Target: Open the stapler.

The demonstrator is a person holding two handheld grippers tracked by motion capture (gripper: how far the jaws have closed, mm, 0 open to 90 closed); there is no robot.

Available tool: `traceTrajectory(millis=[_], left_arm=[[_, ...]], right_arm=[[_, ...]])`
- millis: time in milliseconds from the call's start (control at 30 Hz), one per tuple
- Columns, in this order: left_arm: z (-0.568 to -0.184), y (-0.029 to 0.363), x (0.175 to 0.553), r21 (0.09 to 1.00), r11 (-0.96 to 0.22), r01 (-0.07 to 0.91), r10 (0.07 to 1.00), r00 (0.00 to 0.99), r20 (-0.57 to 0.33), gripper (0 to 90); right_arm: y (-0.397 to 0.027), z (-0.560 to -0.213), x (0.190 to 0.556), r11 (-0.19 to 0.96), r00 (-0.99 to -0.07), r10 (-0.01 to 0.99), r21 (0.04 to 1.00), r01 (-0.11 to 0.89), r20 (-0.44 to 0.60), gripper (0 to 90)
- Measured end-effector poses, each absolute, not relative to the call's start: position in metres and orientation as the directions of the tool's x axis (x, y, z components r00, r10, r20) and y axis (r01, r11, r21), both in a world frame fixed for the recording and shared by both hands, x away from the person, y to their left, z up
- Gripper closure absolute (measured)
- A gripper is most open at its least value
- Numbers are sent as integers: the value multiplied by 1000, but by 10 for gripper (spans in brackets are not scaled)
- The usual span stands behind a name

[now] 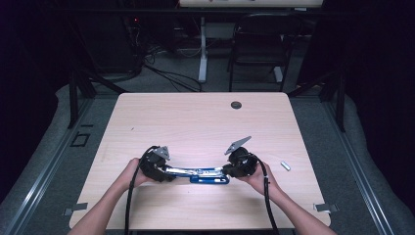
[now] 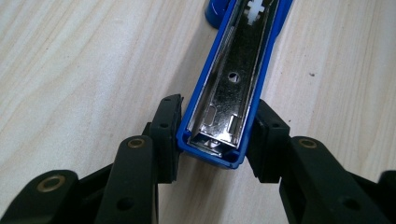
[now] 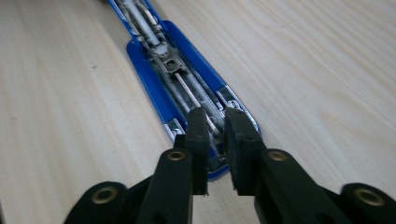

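A blue plastic stapler with a shiny metal staple channel [image 1: 203, 174] is laid open flat on the near middle of the pale wooden table [image 1: 195, 122], between the two grippers. Its long axis is set across the table, from the left hand's side to the right hand's side. In the left gripper view, the blue-edged arm with its metal channel [image 2: 232, 88] is seen pointing away from the camera; its far end is cut off by the top edge. In the right gripper view, the other arm, with a thin rod and spring inside [image 3: 180, 79], also runs away and is cut off at the top. The hinge is hard to make out in the high view.

The left gripper [image 1: 164, 172] is clamped on the end of the channel arm, one black pad pressed against each blue side. The right gripper [image 1: 229, 170] is held with its jaws narrowly parted over the end of the other arm; no firm pinch can be seen. A small silvery object [image 1: 285, 166] is seen lying well apart, near the right edge, too small to identify.
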State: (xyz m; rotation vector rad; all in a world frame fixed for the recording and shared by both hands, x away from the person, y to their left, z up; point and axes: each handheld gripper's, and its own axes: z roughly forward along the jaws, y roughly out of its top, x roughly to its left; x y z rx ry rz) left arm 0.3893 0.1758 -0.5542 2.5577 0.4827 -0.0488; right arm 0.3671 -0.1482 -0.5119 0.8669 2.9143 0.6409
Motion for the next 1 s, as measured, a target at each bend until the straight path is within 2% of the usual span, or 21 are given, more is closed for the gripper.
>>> traceTrajectory(millis=[100,133,200,267,367,500,533,667,767,1000], left_arm=[[-554,176,389,496,-796,347,330,936,-126,608],[-554,176,389,497,-795,346,329,936,-125,608],[-554,176,389,497,-796,346,329,936,-124,608],[-554,176,389,498,-796,345,328,936,-125,608],[-554,176,389,498,-796,345,328,936,-124,608],[-554,176,389,497,-796,345,328,936,-124,608],[-554,176,389,497,-796,344,328,937,-123,608],[-554,176,389,497,-796,344,328,937,-123,608],[-554,175,389,497,-797,344,328,937,-123,608],[-554,176,389,499,-798,339,326,938,-117,608]], right_arm=[[-144,-515,364,755,-856,510,433,493,85,740],[-140,-525,361,673,-837,543,561,483,68,721],[-141,-524,361,679,-840,538,556,479,66,694],[-142,-522,361,674,-832,551,556,487,61,596],[-148,-520,364,663,-817,572,549,509,65,521],[-158,-517,368,647,-789,611,541,538,53,359],[-161,-516,369,643,-779,625,538,546,45,294],[-171,-514,372,615,-753,656,549,566,41,149],[-179,-511,374,604,-740,671,549,577,40,132],[-197,-513,380,588,-705,708,515,624,47,0]])
